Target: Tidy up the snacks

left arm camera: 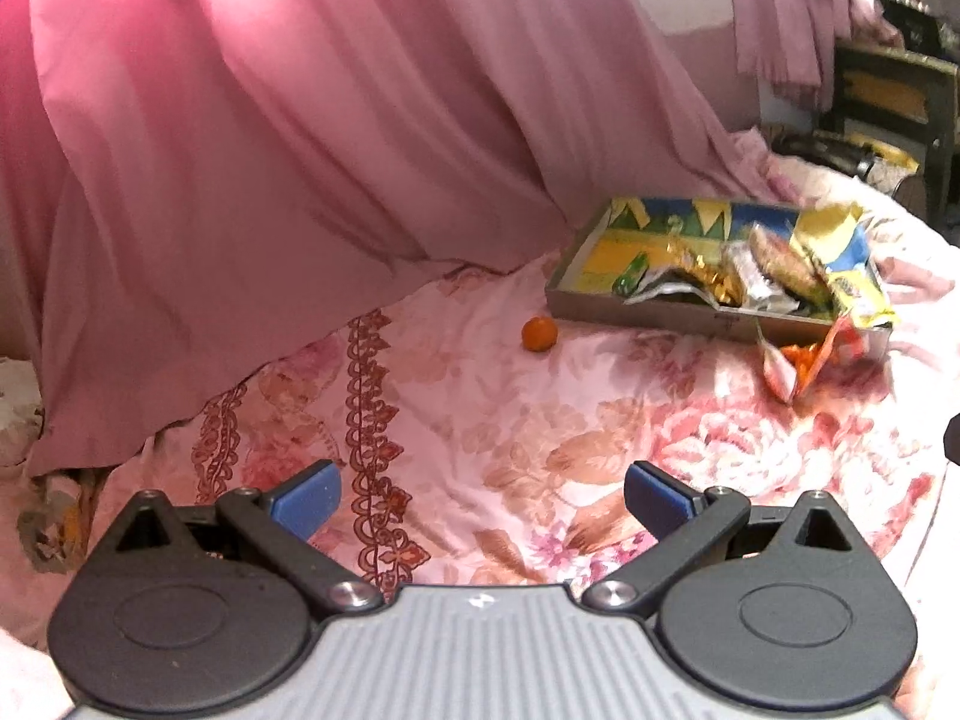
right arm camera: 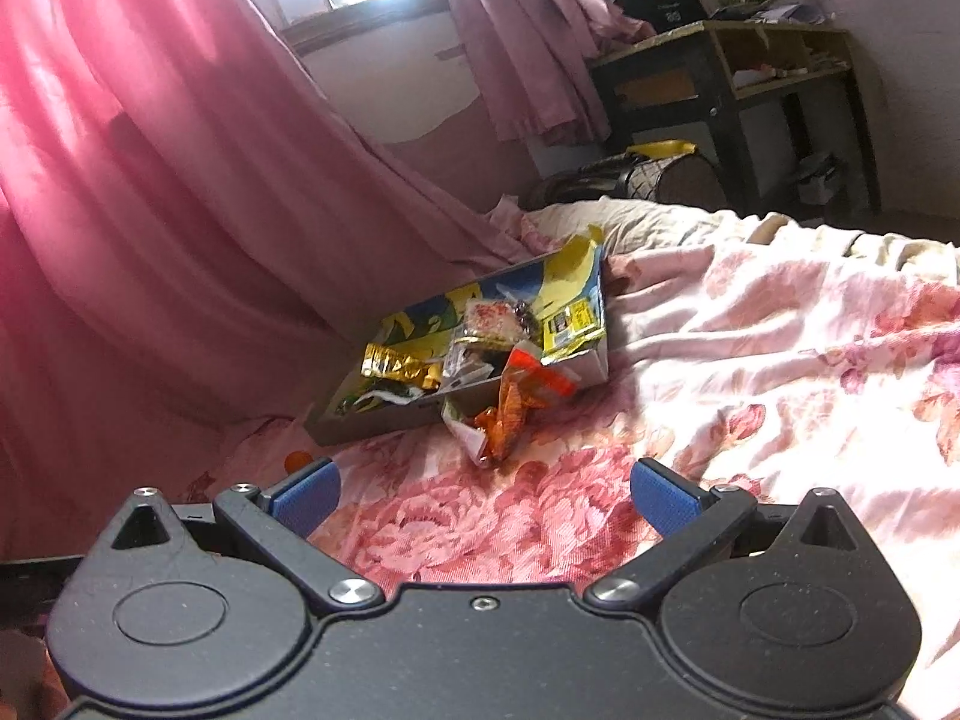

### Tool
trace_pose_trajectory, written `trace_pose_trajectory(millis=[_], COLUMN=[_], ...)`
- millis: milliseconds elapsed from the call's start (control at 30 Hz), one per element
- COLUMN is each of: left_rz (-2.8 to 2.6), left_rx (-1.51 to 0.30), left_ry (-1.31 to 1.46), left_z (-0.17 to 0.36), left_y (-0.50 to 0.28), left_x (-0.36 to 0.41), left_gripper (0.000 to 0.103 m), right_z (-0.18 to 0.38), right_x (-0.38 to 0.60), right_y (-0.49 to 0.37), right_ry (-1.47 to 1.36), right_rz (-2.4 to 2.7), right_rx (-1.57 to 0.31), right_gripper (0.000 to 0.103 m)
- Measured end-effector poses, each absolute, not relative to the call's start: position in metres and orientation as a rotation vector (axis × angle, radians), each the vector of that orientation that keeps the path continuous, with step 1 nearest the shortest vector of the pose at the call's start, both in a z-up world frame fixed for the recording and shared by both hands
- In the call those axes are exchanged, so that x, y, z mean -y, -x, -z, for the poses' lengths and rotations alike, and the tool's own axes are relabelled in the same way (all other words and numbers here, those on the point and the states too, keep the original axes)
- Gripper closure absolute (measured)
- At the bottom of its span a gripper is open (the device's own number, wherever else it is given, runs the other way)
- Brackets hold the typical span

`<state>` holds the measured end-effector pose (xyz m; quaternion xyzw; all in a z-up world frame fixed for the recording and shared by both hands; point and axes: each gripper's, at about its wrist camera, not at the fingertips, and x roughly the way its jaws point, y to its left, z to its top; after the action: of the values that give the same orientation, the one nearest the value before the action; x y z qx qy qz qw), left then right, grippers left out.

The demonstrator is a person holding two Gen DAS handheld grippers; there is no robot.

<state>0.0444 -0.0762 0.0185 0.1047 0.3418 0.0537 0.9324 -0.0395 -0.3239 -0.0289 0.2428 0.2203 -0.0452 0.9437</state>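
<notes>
A shallow cardboard box (left arm camera: 648, 305) (right arm camera: 384, 417) with a blue and yellow lining lies on the floral bedspread, holding several snack packets: a gold one (left arm camera: 699, 267) (right arm camera: 399, 367), a round cracker pack (left arm camera: 780, 264) (right arm camera: 493, 319) and a yellow wrapper (left arm camera: 855, 294) (right arm camera: 570, 324). An orange and white snack bag (left arm camera: 801, 360) (right arm camera: 510, 408) hangs over the box's near edge onto the bed. A small orange fruit (left arm camera: 539, 333) (right arm camera: 298, 459) sits on the bed left of the box. My left gripper (left arm camera: 483, 501) and right gripper (right arm camera: 485, 498) are both open and empty, well short of the box.
A pink curtain (left arm camera: 270, 150) (right arm camera: 150, 180) drapes down behind and left of the box. A dark shelf unit (right arm camera: 738, 78) stands beyond the bed's far end, with a bag (right arm camera: 654, 177) on the floor by it. Rumpled floral bedspread (right arm camera: 780, 360) spreads to the right.
</notes>
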Motion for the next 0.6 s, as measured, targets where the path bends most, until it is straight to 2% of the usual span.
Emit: trace_pose_trajectory(millis=[300,600], left_rz=[-0.234,-0.279], left_rx=[-0.797,-0.794], left_ry=[-0.095,-0.108], left_z=[-0.021,-0.023], left_y=[-0.074,-0.095], left_x=[0.071,0.091], left_gripper=[0.0,0.0], right_z=[0.034,0.045], right_x=[0.333,0.342], right_y=[0.019,-0.008], right_ry=[-0.47,-0.416], right_rz=[0.101,0.106], right_rx=[-0.478,-0.494], right_gripper=[0.001,0.001])
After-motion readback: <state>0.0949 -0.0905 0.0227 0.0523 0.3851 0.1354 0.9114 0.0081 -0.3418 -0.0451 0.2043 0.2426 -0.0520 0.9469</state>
